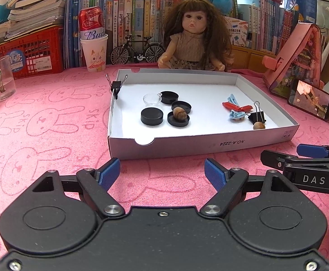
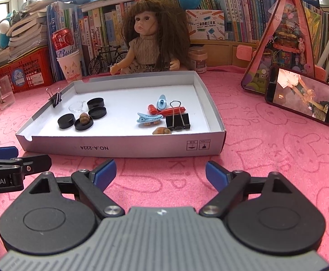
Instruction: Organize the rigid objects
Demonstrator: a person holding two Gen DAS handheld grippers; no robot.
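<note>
Hovering short of the white box (image 1: pixel 209 143), the left gripper (image 1: pixel 162 172) and right gripper (image 2: pixel 161 171) hold their fingers apart, empty. Inside the box sit 4 black lids (image 2: pixel 66 121), clips and 2 shells; 1 shell (image 2: pixel 161 131) is half hidden behind its front wall.

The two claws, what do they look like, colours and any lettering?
Both are matte black linkages with silver screws and ribbed blue pads. The left claw has a plain black body, with "Robot.AI" on its side. The right claw has a grey ribbed body and "DAS" on its side.
</note>
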